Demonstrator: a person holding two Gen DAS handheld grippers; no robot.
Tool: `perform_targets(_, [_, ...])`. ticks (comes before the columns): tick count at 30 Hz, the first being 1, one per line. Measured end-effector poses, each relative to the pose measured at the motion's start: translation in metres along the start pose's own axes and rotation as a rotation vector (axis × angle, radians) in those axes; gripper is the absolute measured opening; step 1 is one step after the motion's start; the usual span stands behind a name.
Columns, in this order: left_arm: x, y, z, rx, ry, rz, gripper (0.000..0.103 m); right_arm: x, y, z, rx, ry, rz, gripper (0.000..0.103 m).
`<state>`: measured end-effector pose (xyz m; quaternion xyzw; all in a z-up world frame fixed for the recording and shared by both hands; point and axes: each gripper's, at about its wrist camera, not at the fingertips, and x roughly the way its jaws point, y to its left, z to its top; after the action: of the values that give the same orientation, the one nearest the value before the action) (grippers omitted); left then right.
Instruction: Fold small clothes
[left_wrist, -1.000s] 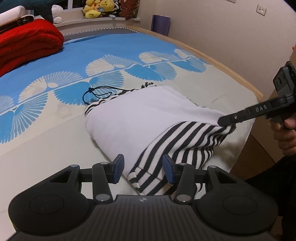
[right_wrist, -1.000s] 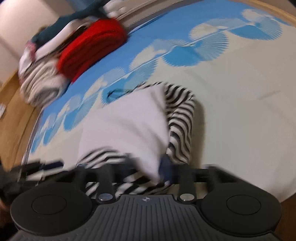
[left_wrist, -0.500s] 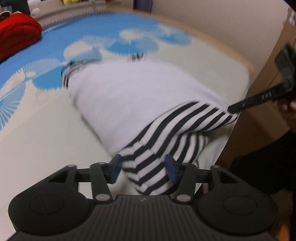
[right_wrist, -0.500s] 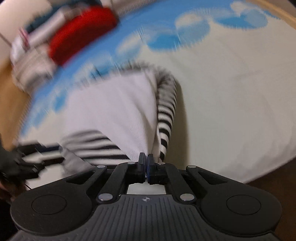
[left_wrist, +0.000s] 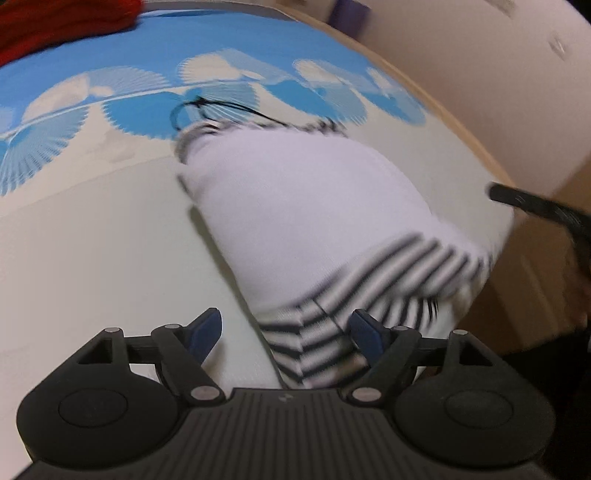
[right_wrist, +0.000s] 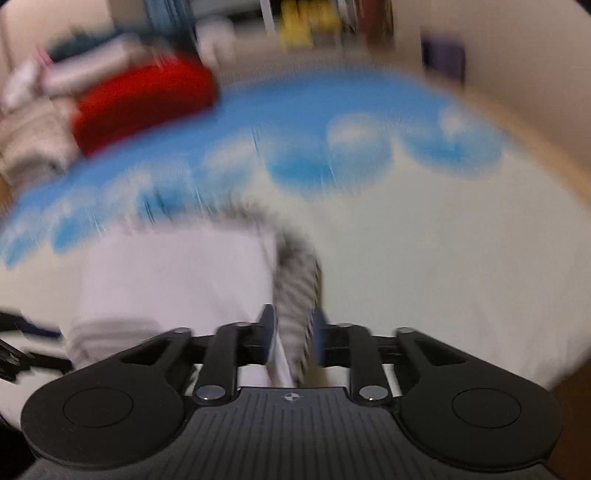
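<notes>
the folded garment (left_wrist: 306, 206), white with black-and-white striped parts, lies on the bed (left_wrist: 92, 236) near its edge, a thin black cord (left_wrist: 221, 109) looping out at its twelve o'clock side. the left gripper (left_wrist: 286, 332) sits at the garment's six o'clock, jaws spreading wide, the striped hem between the blue pads but untouched by them. the right gripper (right_wrist: 291, 334) is at the garment's four o'clock corner, jaws parting narrowly around a striped fold; the blur hides whether the pads touch it. a red blanket (right_wrist: 144, 107) lies at ten o'clock.
</notes>
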<state>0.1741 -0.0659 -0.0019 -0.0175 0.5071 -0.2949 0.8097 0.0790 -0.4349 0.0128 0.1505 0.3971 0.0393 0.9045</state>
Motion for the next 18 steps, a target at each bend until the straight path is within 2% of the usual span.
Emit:
perform_targets(2, [-0.001,0.013,0.007,-0.079,-0.018,-0.012,0.083,0.001,0.013,0.000,-0.035,-0.003,0.107,0.032])
perform_targets(3, [-0.001,0.020,0.013,-0.124,-0.024,-0.028,0.083,0.007,0.023,-0.002,-0.069,0.030,0.165,0.032])
perform_targets(5, [0.001,0.031,0.022,-0.208,-0.038,-0.060,0.083,0.024,0.039,-0.009,-0.145,0.126,0.220,0.032])
perform_targets(6, [0.004,0.039,0.026,-0.258,-0.045,-0.077,0.083,0.036,0.047,-0.014,-0.185,0.200,0.214,0.032])
perform_targets(7, [0.005,0.047,0.029,-0.294,-0.049,-0.090,0.083,0.053,0.054,-0.024,-0.241,0.300,0.177,0.032])
perform_targets(9, [0.012,0.058,0.037,-0.355,-0.050,-0.117,0.084,0.076,0.061,-0.044,-0.358,0.447,0.091,0.031])
perform_targets(10, [0.018,0.063,0.041,-0.382,-0.048,-0.133,0.084,0.083,0.064,-0.050,-0.397,0.484,0.067,0.031])
perform_targets(18, [0.067,0.078,0.060,-0.478,-0.030,-0.258,0.086,0.093,0.057,-0.044,-0.351,0.508,0.073,0.031])
